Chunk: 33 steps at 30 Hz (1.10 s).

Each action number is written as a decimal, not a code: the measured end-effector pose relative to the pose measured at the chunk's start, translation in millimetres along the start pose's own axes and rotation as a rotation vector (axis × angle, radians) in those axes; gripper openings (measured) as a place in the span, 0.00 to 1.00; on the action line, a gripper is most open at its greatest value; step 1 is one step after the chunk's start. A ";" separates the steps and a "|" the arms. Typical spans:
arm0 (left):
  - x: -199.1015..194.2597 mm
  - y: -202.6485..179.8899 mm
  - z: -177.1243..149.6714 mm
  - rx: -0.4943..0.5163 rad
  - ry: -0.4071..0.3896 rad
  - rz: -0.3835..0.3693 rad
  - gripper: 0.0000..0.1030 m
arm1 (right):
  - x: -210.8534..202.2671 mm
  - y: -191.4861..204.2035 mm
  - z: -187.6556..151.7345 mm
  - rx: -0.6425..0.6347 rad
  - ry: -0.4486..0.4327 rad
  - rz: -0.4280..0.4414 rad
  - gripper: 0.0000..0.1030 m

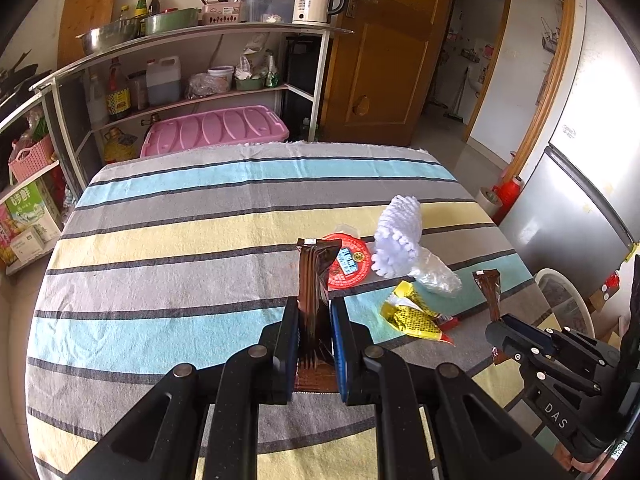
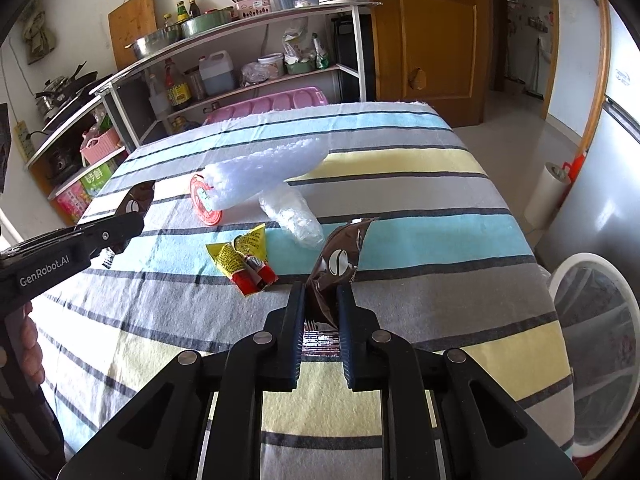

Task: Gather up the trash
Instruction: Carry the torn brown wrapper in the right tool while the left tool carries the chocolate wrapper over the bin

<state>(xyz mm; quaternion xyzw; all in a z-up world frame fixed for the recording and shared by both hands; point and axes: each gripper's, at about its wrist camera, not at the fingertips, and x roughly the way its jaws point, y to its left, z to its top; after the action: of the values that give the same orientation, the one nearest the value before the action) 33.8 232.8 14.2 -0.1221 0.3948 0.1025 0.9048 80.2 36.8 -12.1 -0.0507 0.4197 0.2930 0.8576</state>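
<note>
Each tool grips a brown wrapper, left tool (image 1: 314, 320) and right tool (image 2: 322, 308); carry both level beyond the desk's (image 2: 400, 160) right edge, releasing squarely over the bin (image 2: 560, 280)

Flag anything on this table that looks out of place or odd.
Loose litter lies on the striped tablecloth: a torn yellow wrapper, crumpled clear plastic, white foam netting over a red lid. Nothing spilled.
</note>
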 end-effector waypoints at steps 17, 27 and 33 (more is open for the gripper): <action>-18.1 -107.7 2.5 0.169 -0.017 -0.141 0.15 | -71.4 -50.0 -7.1 0.079 -0.115 -0.044 0.16; -9.7 -194.5 -4.1 0.292 -0.002 -0.271 0.15 | -112.1 -106.9 -23.1 0.162 -0.154 -0.141 0.16; -1.2 -247.3 -9.8 0.370 0.011 -0.321 0.15 | -131.6 -147.0 -39.3 0.229 -0.160 -0.212 0.16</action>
<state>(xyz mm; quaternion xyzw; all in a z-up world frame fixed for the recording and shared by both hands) 96.0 -5.0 43.2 -0.0161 0.3872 -0.1173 0.9144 70.6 -157.9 37.9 0.0266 0.3732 0.1542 0.9144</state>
